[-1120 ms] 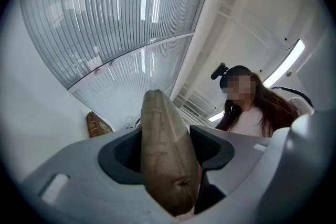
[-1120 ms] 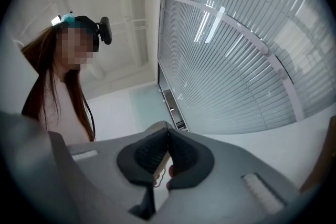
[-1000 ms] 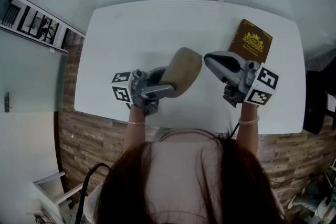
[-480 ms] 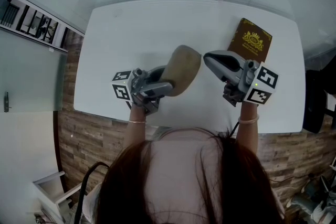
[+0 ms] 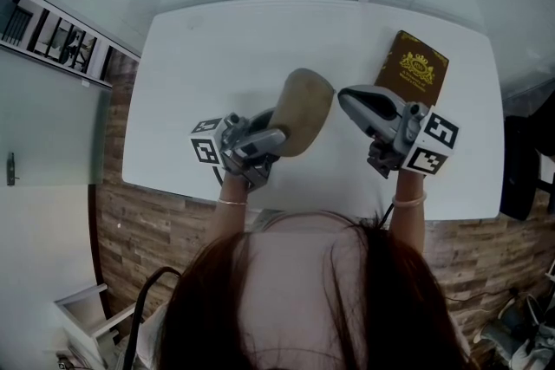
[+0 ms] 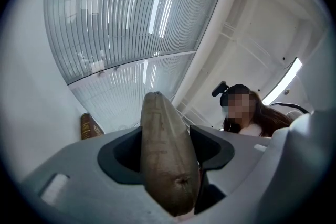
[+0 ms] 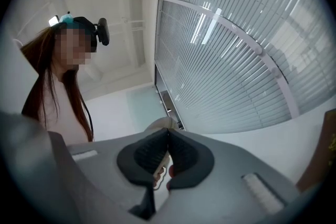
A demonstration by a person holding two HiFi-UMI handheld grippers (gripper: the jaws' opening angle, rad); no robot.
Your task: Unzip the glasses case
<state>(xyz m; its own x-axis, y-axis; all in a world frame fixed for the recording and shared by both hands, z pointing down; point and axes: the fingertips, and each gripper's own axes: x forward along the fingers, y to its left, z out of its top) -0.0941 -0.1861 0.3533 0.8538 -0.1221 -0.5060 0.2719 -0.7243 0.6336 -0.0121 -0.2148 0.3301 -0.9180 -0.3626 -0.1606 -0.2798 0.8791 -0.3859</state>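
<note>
The left tool [image 5: 260, 137] clamps the tan glasses case [image 5: 300, 112] across its width, holding it tilted up over the white tabletop [image 5: 217, 48] at mid-frame in the head view. Just right of the case, the right tool [image 5: 347, 98] has its jaws pressed together, tips close to the case's edge. Something small may sit between its pads, but it is too blurred to tell. A brown book [image 5: 414, 68] lies at upper right.

Matt tan glasses case [image 5: 302, 113] (perhaps suede-like), smooth white table [image 5: 217, 56], brown book [image 5: 417, 69] with shiny gold stamping.
</note>
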